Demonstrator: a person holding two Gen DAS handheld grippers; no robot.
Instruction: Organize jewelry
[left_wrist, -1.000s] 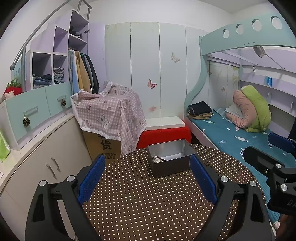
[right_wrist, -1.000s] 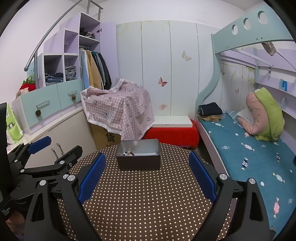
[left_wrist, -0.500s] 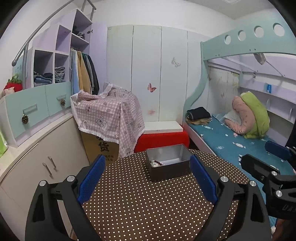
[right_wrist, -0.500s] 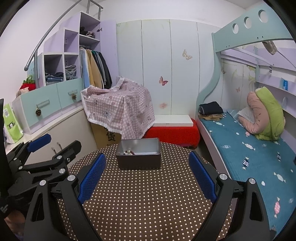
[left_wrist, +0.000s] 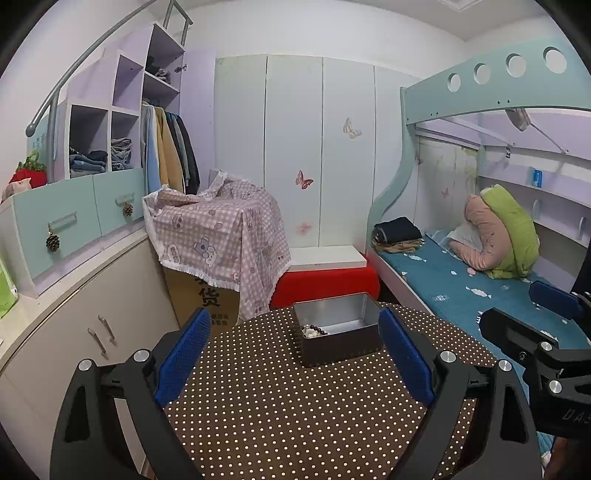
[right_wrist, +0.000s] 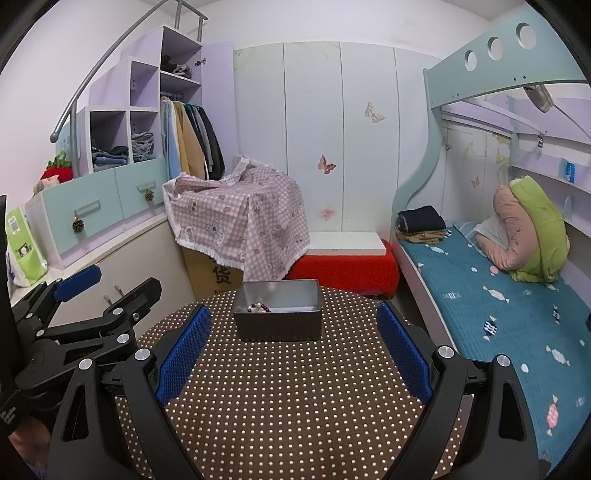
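A dark metal tin (left_wrist: 341, 345) (right_wrist: 277, 325) stands at the far side of a round table covered in brown polka-dot cloth (left_wrist: 295, 406) (right_wrist: 288, 398). Inside the tin lies beaded jewelry (left_wrist: 314, 329) (right_wrist: 258, 307), dark and pale beads in its left corner. My left gripper (left_wrist: 293, 356) hovers open above the table, well short of the tin, nothing between its blue pads. My right gripper (right_wrist: 293, 354) is likewise open and empty, also short of the tin. Each gripper shows at the edge of the other's view: the right gripper (left_wrist: 524, 314) and the left gripper (right_wrist: 107, 284).
A cardboard box under a pink checked cloth (left_wrist: 221, 229) and a red seat with a white board (left_wrist: 327, 277) stand beyond the table. A bunk bed with a blue cover (right_wrist: 498, 306) runs along the right. Cabinets with drawers (left_wrist: 74, 221) line the left wall.
Both grippers have risen and tilted slightly, so the tin and table sit lower in the views. The jaws stay open and the tin has not moved.
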